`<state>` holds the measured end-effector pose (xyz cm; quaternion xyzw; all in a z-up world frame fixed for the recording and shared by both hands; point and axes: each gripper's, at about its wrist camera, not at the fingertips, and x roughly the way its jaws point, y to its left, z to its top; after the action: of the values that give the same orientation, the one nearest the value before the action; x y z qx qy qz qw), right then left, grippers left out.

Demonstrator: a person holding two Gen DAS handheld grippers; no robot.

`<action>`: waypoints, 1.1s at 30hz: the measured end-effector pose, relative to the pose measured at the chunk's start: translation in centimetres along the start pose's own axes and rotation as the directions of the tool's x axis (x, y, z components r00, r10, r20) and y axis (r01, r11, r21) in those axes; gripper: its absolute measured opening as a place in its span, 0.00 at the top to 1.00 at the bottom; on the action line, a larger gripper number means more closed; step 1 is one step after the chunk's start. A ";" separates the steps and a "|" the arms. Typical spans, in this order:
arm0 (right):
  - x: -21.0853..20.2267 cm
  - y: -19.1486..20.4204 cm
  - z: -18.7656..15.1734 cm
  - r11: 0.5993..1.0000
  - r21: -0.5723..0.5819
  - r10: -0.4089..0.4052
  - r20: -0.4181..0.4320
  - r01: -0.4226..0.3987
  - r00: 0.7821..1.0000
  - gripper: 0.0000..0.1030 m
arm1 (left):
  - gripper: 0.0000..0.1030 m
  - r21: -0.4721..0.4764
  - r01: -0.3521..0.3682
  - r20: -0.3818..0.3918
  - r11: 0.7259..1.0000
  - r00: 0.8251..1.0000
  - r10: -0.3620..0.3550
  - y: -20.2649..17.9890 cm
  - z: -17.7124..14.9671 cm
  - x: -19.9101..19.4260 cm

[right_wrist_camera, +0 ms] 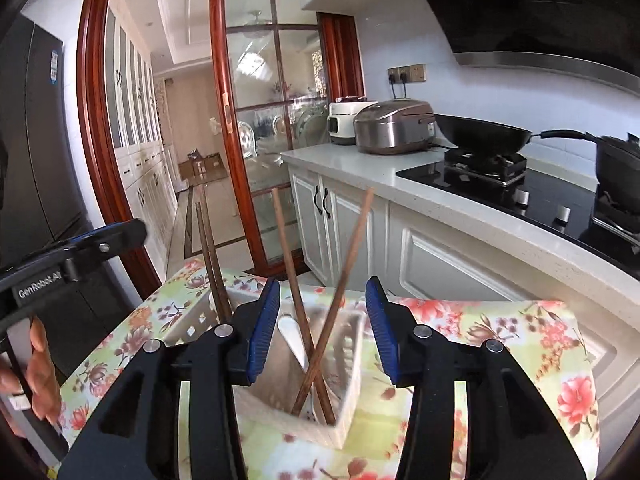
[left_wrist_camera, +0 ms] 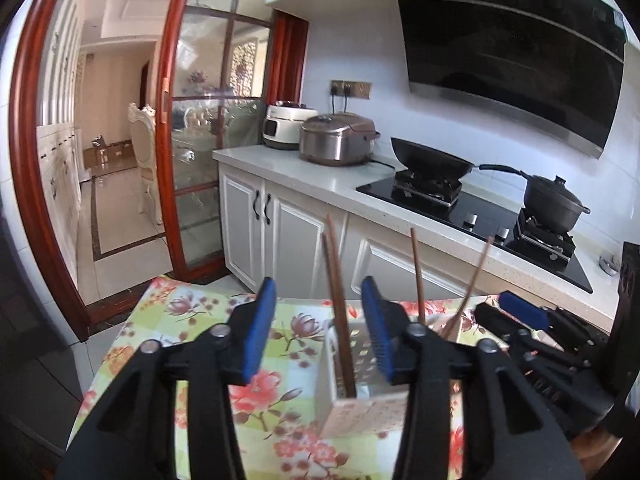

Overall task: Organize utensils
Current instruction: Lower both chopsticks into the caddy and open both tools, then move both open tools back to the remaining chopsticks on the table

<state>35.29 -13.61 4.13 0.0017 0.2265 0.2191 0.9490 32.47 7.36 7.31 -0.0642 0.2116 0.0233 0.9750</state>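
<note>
A white perforated utensil caddy stands on the floral tablecloth. Brown wooden chopsticks stand upright in its left compartment, and others lean crossed in its right compartment beside a white spoon. My left gripper is open and empty, its jaws on either side of the caddy's left part. My right gripper is open and empty just above the right compartment; it also shows in the left wrist view.
The table stands close to white kitchen cabinets. The counter carries two rice cookers, a wok and a black pot on a hob. A red-framed glass door is behind.
</note>
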 end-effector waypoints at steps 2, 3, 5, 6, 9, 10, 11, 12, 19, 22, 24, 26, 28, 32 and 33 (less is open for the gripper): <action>-0.9 0.0 -0.8 1.000 -0.005 -0.007 -0.002 0.007 1.000 0.57 | 0.46 0.004 -0.013 0.003 1.000 1.000 0.013 0.3 -1.2 -1.2; -1.5 0.1 -1.5 1.000 -0.005 -0.010 -0.005 0.010 1.000 0.57 | 0.44 0.005 -0.017 0.003 1.000 1.000 0.017 0.3 -1.8 -1.7; -2.4 0.3 -2.7 1.000 -0.002 -0.010 -0.016 0.010 1.000 0.57 | 0.38 0.001 -0.025 -0.005 1.000 1.000 0.025 0.7 -3.8 -3.0; -3.0 0.3 -3.3 1.000 -0.003 -0.010 -0.019 0.010 1.000 0.57 | 0.36 -0.002 -0.027 -0.012 1.000 1.000 0.027 0.9 -4.5 -3.5; -4.4 0.8 -5.6 1.000 0.001 0.010 -0.047 -0.010 0.999 0.57 | 0.27 -0.014 -0.024 -0.043 1.000 0.999 0.023 1.7 -8.0 -5.2; -4.9 1.1 -6.6 1.000 -0.001 0.017 -0.065 -0.018 0.998 0.57 | 0.23 -0.012 -0.020 -0.052 1.000 0.998 0.019 1.9 -9.4 -5.8; -5.2 1.3 -7.4 1.000 -0.005 0.021 -0.078 -0.021 0.997 0.57 | 0.18 -0.008 -0.017 -0.056 1.000 0.998 0.016 2.0 -10.3 -6.3; -5.5 1.5 -8.2 1.000 -0.007 0.025 -0.093 -0.026 0.995 0.57 | 0.16 -0.002 -0.017 -0.061 1.000 0.998 0.017 2.2 -11.6 -6.8; -6.1 3.7 -14.5 0.999 -0.041 0.011 -0.218 -0.021 0.976 0.57 | 0.07 -0.001 -0.034 -0.131 0.999 0.991 0.033 3.0 -17.6 -8.9; -5.6 4.5 -16.8 0.998 -0.045 0.022 -0.261 -0.035 0.965 0.61 | 0.07 0.013 -0.056 -0.133 0.998 0.989 0.058 2.8 -18.7 -9.0; -5.1 4.9 -17.6 0.998 -0.057 0.017 -0.284 -0.035 0.959 0.70 | 0.07 0.017 -0.074 -0.119 0.997 0.990 0.075 2.6 -19.3 -9.3; -4.6 5.3 -18.3 0.997 -0.067 0.024 -0.310 -0.047 0.950 0.78 | 0.07 0.027 -0.083 -0.112 0.996 0.990 0.086 2.3 -19.5 -9.3; -4.1 5.9 -18.6 0.995 -0.082 0.024 -0.332 -0.054 0.943 0.82 | 0.07 0.048 -0.094 -0.108 0.994 0.989 0.099 2.0 -19.9 -9.3; -3.9 6.8 -18.7 0.992 -0.101 0.034 -0.343 -0.073 0.939 0.84 | 0.07 0.050 -0.097 -0.113 0.994 0.988 0.102 2.0 -20.2 -8.9; -3.8 7.0 -18.8 0.992 -0.106 0.032 -0.346 -0.074 0.938 0.84 | 0.07 0.049 -0.097 -0.117 0.994 0.988 0.102 2.1 -20.4 -8.8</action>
<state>21.25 -10.71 -10.37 -0.0864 0.3751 0.2545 0.8872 15.99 6.48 -7.67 -0.0338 0.2728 0.0633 0.9594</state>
